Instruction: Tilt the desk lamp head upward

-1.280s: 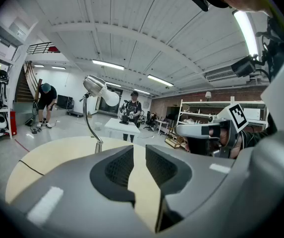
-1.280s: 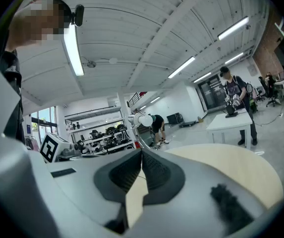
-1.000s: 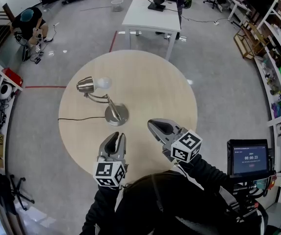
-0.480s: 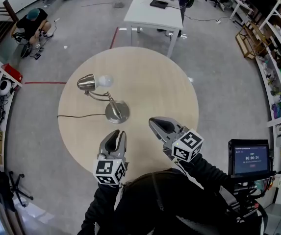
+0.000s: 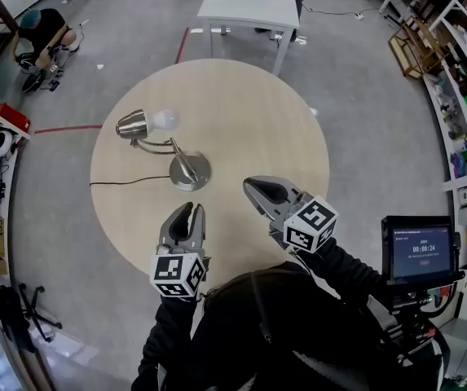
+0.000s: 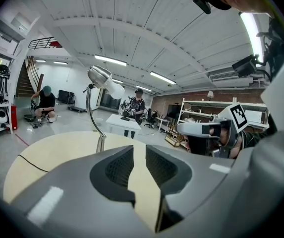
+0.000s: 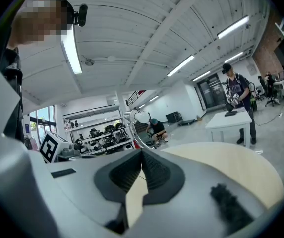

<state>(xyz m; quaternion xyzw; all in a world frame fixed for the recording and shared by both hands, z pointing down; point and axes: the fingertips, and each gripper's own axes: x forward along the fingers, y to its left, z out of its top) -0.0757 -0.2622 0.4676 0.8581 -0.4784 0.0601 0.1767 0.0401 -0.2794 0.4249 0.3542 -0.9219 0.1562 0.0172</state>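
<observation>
Chrome lamp (image 5: 189,172), black cord (image 5: 127,184) to its L, white desk (image 5: 245,6) beyond.

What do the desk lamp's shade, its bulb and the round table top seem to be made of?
The shade looks like brushed metal: silvery with soft highlights. The bulb is matte white, frosted glass or plastic; which, I cannot tell. The table top shows a pale wood tone, probably laminate or veneer, smooth and low-gloss.
</observation>
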